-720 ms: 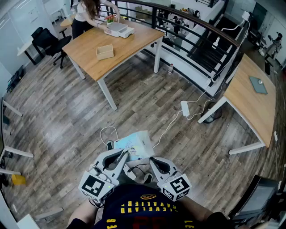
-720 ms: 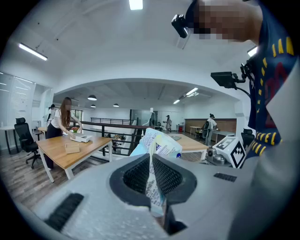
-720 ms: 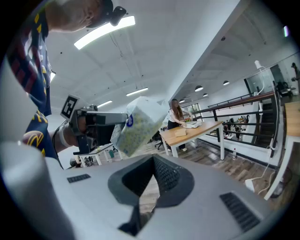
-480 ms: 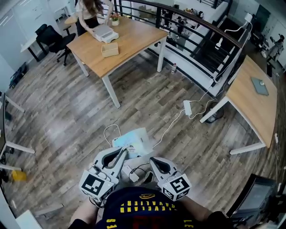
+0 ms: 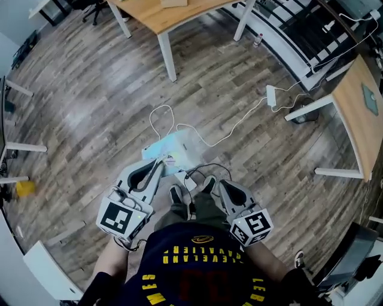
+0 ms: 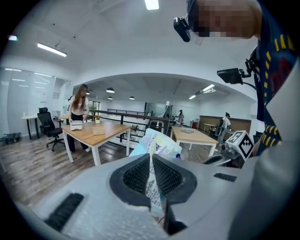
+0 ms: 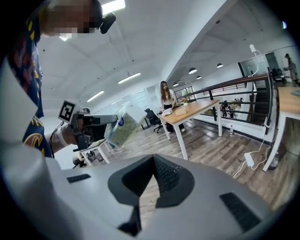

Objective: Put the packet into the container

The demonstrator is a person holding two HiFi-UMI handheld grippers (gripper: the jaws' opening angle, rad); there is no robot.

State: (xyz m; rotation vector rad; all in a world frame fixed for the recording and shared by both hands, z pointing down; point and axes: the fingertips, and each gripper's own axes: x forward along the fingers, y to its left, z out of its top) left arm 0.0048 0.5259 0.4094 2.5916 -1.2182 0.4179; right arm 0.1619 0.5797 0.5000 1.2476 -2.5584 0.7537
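Table (image 5: 164, 13) drifted upward; packet (image 5: 169, 152) pale-blue, printed.

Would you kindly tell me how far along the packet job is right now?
Done: the packet is picked up, clamped in the left gripper. In hand: it is held above the floor, while the right gripper is shut and empty. Left: reaching a container, possibly the box on the far table, and putting the packet in.
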